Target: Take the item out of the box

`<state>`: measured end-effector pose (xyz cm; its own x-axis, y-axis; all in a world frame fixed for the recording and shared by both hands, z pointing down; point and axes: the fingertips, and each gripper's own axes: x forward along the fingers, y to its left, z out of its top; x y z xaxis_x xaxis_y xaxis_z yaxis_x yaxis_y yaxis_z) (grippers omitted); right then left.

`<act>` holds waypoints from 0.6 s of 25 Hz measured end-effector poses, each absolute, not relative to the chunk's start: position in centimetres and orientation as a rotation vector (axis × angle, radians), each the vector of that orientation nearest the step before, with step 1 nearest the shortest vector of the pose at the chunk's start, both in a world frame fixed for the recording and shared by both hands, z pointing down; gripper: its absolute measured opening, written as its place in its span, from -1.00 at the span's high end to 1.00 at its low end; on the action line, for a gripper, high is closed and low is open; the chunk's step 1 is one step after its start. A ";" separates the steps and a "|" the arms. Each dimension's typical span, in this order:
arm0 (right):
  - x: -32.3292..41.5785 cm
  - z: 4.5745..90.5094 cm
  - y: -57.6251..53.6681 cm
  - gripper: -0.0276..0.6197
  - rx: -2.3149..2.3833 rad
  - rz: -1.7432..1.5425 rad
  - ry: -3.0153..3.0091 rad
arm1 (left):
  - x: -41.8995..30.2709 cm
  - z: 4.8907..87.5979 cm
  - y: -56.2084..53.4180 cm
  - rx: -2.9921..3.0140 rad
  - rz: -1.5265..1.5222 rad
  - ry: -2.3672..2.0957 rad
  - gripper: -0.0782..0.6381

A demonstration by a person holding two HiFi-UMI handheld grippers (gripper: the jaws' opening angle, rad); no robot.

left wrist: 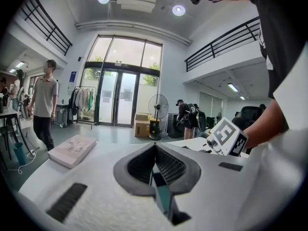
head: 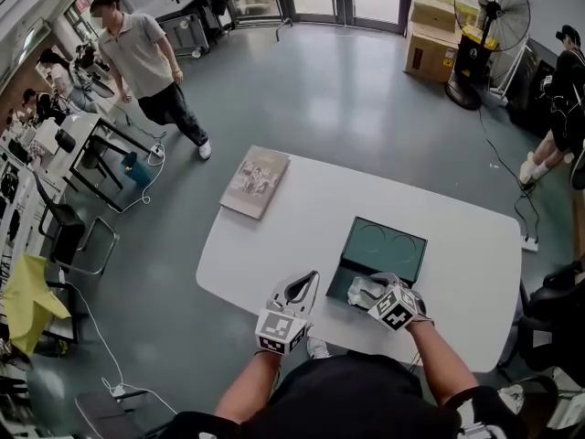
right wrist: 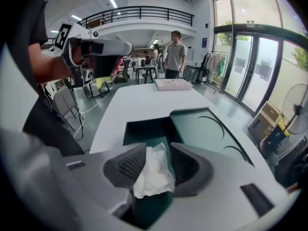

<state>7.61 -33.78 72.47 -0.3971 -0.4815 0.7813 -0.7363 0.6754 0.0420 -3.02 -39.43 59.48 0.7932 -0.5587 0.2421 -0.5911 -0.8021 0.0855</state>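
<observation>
An open dark green box [head: 384,250] lies on the white table [head: 265,245], its lid folded back flat. My right gripper [head: 359,291] hovers over the box's near part. In the right gripper view its jaws [right wrist: 158,150] stand apart with a crumpled white paper wad [right wrist: 154,172] loosely between them, above the box's hollow [right wrist: 144,129]. My left gripper [head: 311,277] is held over the table just left of the box, pointing away from me. In the left gripper view its tips [left wrist: 155,147] meet, with nothing seen held.
A flat pale book-like pack [head: 256,181] lies at the table's far left corner. A person [head: 146,62] walks on the floor beyond it. A standing fan [head: 491,12] and cardboard boxes [head: 431,39] stand at the back right. Chairs and desks line the left side.
</observation>
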 end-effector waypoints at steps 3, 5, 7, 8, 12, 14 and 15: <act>7.4 75.0 -33.2 0.33 0.841 0.406 -2.025 | -2.8 59.4 -39.4 2.823 0.316 -0.915 0.75; 7.4 76.4 -32.8 0.32 0.786 0.409 -1.987 | -2.8 59.3 -39.5 2.824 0.316 -0.922 0.75; 7.4 77.5 -32.6 0.32 0.743 0.414 -1.955 | -3.0 59.3 -39.7 2.819 0.317 -0.933 0.75; 7.4 78.0 -32.5 0.32 0.725 0.414 -1.940 | -3.2 59.3 -39.7 2.816 0.321 -0.939 0.75; 7.5 79.6 -32.0 0.36 0.664 0.400 -1.876 | -3.5 59.6 -39.4 2.804 0.332 -0.941 0.75; 7.3 80.0 -32.0 0.42 0.643 0.395 -1.857 | -3.6 59.9 -39.1 2.807 0.332 -0.933 0.75; 7.2 80.1 -32.1 0.46 0.636 0.391 -1.849 | -3.7 59.9 -39.1 2.806 0.330 -0.932 0.75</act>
